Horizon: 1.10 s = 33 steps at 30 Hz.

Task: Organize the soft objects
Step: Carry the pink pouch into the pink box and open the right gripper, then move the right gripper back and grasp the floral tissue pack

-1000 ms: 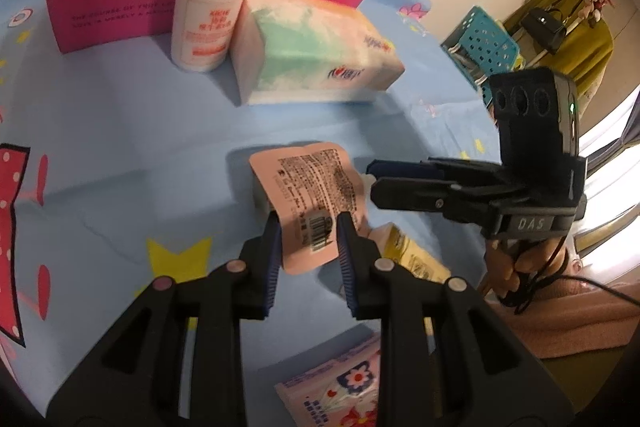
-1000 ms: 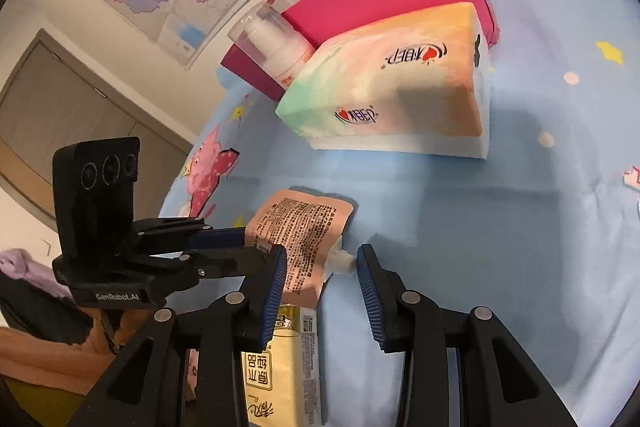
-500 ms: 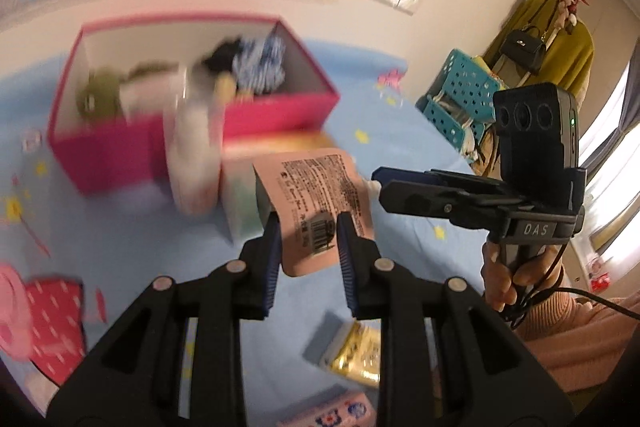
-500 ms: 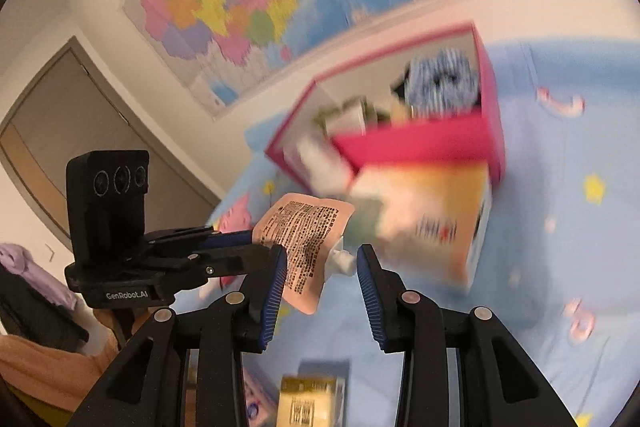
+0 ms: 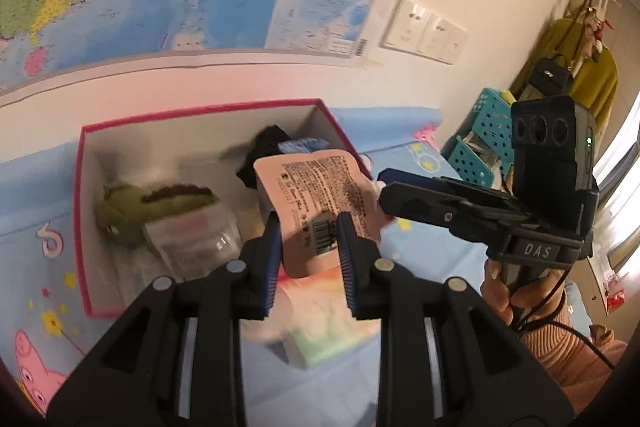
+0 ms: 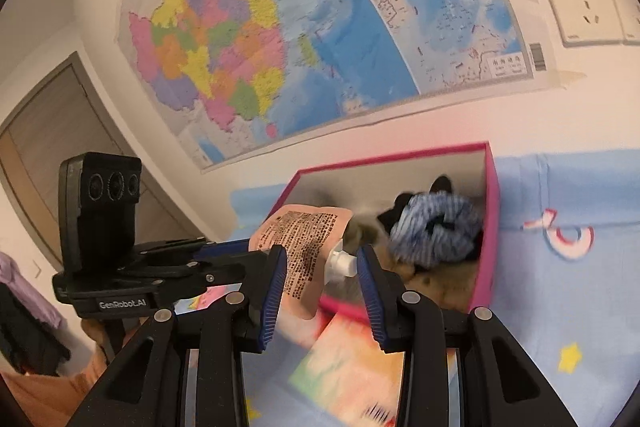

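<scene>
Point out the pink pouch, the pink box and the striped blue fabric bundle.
pink pouch [image 5: 316,187], left wrist view, on its printed back.
pink box [image 5: 78,227], left wrist view, on its left wall's rim.
striped blue fabric bundle [image 6: 436,231], right wrist view, on its middle folds.

Blurred tissue pack [image 5: 320,327] below the jaws; box contents [image 6: 436,235] smeared, partly hidden.

A home bedroom — wall map [image 6: 304,39], cartoon bedsheet [image 6: 568,267], clothes on hangers [image 5: 580,75].
</scene>
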Tool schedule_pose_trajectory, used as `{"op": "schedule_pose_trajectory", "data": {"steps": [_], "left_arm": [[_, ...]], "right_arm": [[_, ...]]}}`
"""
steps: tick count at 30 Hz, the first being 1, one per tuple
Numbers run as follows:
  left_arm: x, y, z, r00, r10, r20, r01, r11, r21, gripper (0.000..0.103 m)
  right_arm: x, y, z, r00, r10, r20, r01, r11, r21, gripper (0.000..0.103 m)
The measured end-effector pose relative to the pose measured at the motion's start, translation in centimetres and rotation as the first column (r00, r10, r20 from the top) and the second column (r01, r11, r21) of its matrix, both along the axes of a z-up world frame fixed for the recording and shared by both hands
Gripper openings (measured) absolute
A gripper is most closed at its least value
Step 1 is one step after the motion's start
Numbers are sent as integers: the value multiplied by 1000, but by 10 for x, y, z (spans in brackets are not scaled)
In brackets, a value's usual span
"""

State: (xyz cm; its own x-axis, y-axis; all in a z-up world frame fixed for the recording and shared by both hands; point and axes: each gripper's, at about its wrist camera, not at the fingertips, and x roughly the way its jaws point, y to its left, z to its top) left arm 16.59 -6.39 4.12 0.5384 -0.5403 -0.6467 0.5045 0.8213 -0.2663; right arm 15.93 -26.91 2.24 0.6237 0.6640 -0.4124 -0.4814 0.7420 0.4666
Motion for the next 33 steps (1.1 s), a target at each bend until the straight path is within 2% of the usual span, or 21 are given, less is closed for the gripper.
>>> {"op": "schedule_pose_trajectory", "data": {"steps": [7, 10, 14, 21, 24, 26, 33], "left_arm": [[43, 7, -26, 996, 27, -79, -29, 999, -22, 29], [50, 12, -36, 993, 59, -101, -61, 998, -20, 29], [48, 19, -42, 991, 84, -108, -85, 996, -8, 32], [12, 37, -26, 994, 108, -19, -109, 994, -9, 35], [-12, 46, -22, 995, 97, 11, -97, 995, -22, 43], [-29, 51, -22, 995, 94, 34, -93, 996, -17, 44], [-89, 59, -40, 999, 28, 35, -27, 1000, -7, 44]], "right_arm": [[33, 11, -18, 999, -11, -47, 10, 999, -34, 38], [39, 14, -29, 997, -12, -79, 10, 999, -37, 38], [33, 14, -32, 996, -20, -82, 16, 999, -48, 38], [-1, 6, -29, 998, 5, -62, -9, 998, -56, 43], [-19, 4, -28, 998, 27, -54, -30, 998, -56, 43], [-33, 4, -27, 997, 49, -51, -52, 997, -54, 43], [-89, 7, -39, 983, 168, -77, -172, 984, -40, 44]]}}
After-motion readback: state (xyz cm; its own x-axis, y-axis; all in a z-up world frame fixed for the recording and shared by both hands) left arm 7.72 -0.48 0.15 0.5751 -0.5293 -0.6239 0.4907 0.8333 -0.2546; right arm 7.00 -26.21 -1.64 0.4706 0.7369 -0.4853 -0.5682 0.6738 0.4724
